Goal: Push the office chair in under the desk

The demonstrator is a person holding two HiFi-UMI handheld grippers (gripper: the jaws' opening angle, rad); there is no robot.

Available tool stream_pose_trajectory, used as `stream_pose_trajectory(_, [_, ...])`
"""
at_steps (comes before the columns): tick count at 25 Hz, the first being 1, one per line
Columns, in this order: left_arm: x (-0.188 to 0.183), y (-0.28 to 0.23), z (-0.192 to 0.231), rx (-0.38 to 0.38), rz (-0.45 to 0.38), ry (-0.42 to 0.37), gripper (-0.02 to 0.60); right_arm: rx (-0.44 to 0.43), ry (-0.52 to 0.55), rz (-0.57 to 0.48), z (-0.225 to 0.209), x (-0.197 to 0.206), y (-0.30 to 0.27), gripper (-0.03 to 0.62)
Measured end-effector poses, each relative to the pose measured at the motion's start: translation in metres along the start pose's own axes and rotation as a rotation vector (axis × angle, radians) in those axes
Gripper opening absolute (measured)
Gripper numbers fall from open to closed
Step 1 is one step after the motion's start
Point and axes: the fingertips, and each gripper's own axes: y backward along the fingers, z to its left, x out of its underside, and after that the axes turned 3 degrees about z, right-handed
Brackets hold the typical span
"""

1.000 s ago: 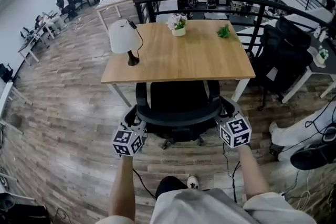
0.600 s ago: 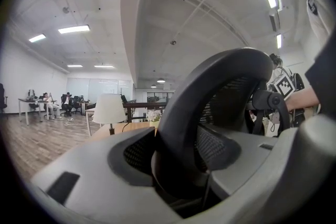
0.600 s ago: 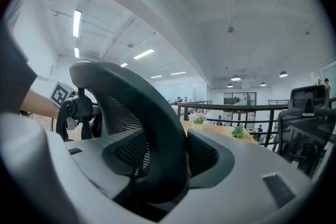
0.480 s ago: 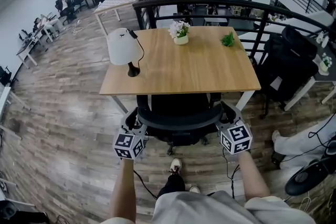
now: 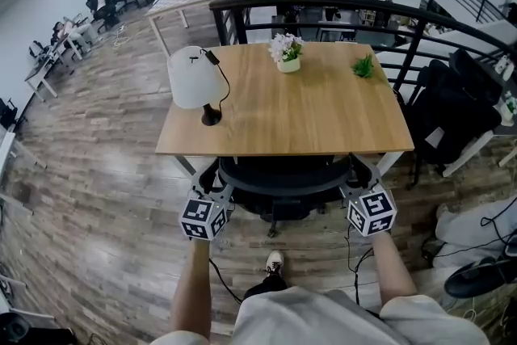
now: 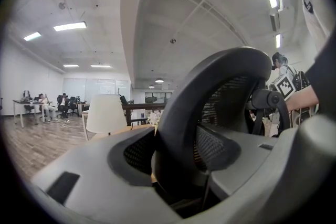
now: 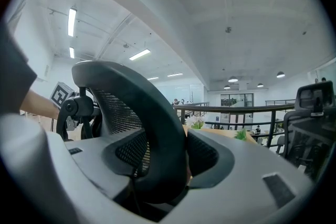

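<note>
Office chair [image 5: 283, 178] sits largely under the bench [image 5: 307, 121]. Fingers [image 6: 79, 181] of left gripper [image 5: 216, 194] and right gripper [image 5: 354, 186] pinch its backrest [image 6: 210, 107].

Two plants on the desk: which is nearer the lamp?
The white-flowered plant in the pale pot; the small green sprig sits farther along the far edge, away from the lamp.

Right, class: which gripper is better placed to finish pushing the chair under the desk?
Neither alone: the left gripper and right gripper each clamp one side of the chair back, level with each other at the desk edge. Pushing with both should keep it straight.
</note>
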Motion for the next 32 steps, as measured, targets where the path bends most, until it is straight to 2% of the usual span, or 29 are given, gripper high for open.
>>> stream_pose_trajectory(15, [-0.006, -0.05, 0.043, 0.006, 0.002, -0.001, 0.268, 0.013, -0.008, 0.023, -0.019, -0.01, -0.062, 0.25])
stream_pose_trajectory(32, [-0.01, -0.083, 0.076, 0.001, -0.004, -0.012, 0.268, 0.027, -0.009, 0.004, -0.03, -0.017, -0.104, 0.252])
